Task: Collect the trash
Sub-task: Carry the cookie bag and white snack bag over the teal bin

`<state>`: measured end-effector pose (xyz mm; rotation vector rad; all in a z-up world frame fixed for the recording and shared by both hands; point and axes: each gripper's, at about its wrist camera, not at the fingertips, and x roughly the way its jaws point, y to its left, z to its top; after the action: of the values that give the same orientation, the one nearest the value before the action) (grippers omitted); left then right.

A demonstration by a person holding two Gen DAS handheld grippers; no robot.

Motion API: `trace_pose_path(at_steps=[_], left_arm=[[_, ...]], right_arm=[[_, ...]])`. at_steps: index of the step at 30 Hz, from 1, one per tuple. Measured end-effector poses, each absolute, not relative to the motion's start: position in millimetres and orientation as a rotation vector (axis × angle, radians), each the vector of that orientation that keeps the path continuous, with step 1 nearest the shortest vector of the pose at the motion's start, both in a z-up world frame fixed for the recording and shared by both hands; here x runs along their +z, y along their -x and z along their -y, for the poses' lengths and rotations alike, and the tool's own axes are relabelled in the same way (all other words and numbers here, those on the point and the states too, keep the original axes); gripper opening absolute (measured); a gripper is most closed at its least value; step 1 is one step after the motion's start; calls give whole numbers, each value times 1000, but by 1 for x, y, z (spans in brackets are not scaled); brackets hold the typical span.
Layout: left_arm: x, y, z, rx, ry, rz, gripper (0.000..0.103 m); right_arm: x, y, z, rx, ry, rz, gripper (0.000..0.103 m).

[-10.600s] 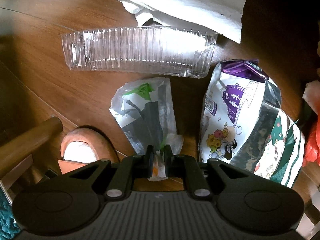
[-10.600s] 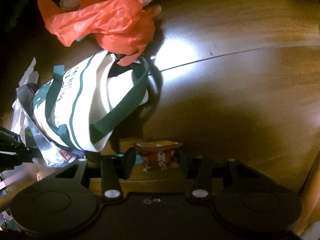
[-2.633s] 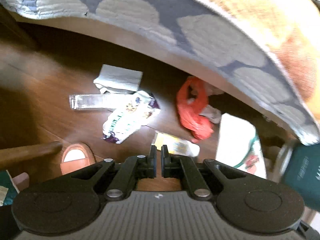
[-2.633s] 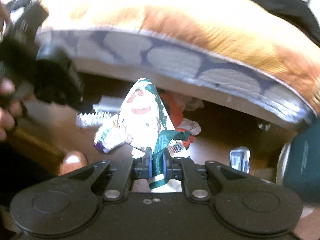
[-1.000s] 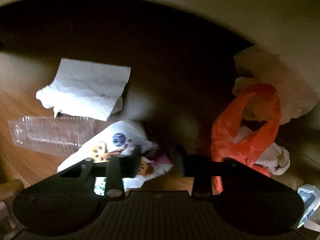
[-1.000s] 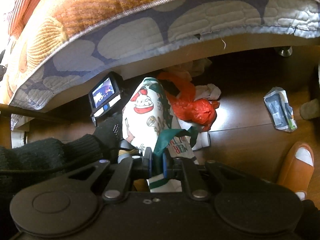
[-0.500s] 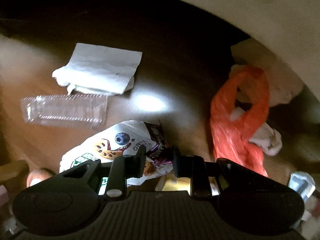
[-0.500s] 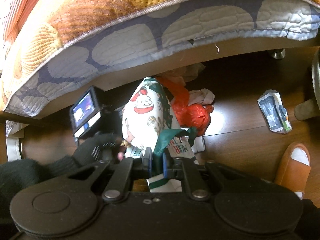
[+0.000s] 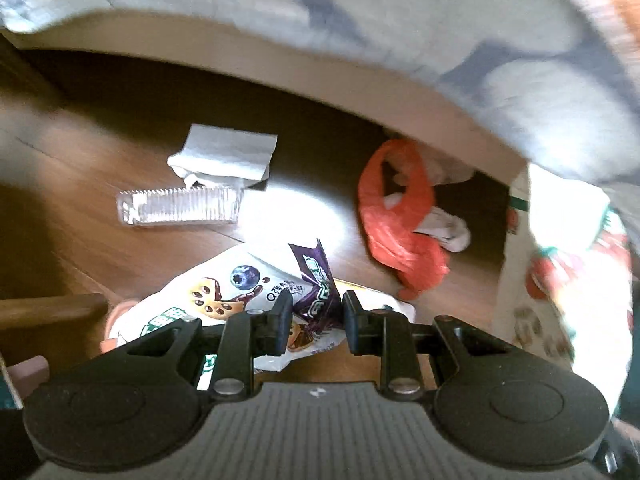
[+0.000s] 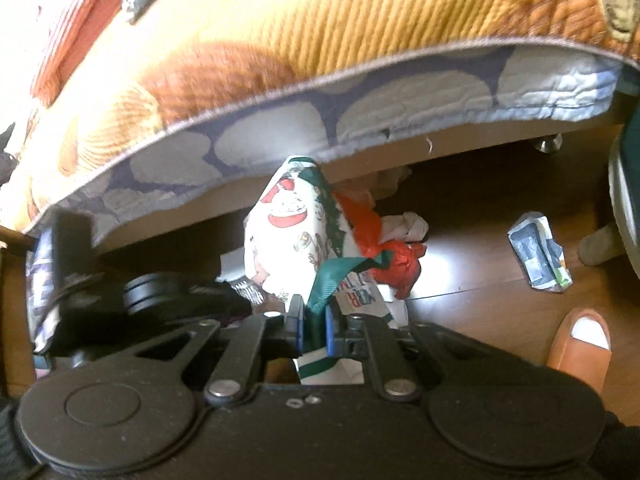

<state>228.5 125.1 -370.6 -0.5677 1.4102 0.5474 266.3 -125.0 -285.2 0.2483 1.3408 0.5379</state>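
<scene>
Snack wrapper (image 9: 256, 300): white and purple packet with cookie and blueberry print; its purple crimped end stands between the fingers of the left gripper (image 9: 314, 320); whether the pads press it I cannot tell, as a visible gap remains on the right side
Left gripper: jaws partly open, about a packet-end apart; left finger (image 9: 282, 322) overlaps the wrapper's printed face; right finger sits just beside the purple end
Right gripper (image 10: 313, 330): jaws nearly closed, pinching the green ribbon handle (image 10: 334, 276) of the tote bag (image 10: 294, 232); the bag hangs ahead of the tongs toward 12 o'clock
Tote bag: white cloth with red and green Christmas print; seen also at 3 o'clock in the left view
Clear plastic tray (image 9: 180, 206): ribbed, lying flat at 10 o'clock from the left tongs, well apart from them
Paper towel (image 9: 226, 156): white, folded, touching the tray's far edge, at 11 o'clock
Orange plastic bag (image 9: 400, 216): crumpled at 1 o'clock from the left tongs, near the bed base; a white crumpled wad (image 9: 450, 228) touching its right side
Small printed packet (image 10: 538, 256): crumpled on the floor at 2 o'clock from the right tongs, well apart
Wood floor (image 9: 80, 184): brown boards with a bright glare patch between tray and orange bag
Quilted bedspread (image 10: 320, 32): overhangs across the top of both views
Orange slipper (image 10: 580, 344): at 3 o'clock in the right view
</scene>
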Motion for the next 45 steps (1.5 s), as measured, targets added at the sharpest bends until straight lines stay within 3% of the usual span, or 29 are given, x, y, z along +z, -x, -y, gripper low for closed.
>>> trace_pose_path(at_steps=[13,25,36,45], left_arm=[[-216,-209,-79,362,549,-1212,26],[-88,-258,32,35,466,-1037,26],[-2,-330,178,-278,359,-920,26],[10,-376,274,-520,411,-896,26]], right_arm=[[-165,-238,201,504,-312,-1129,10],[-69,-249,331,342,-341,-878,10],[-64,-280,444,113,-382,-777,10],[-86,-300,495,31,-413,-792,10]])
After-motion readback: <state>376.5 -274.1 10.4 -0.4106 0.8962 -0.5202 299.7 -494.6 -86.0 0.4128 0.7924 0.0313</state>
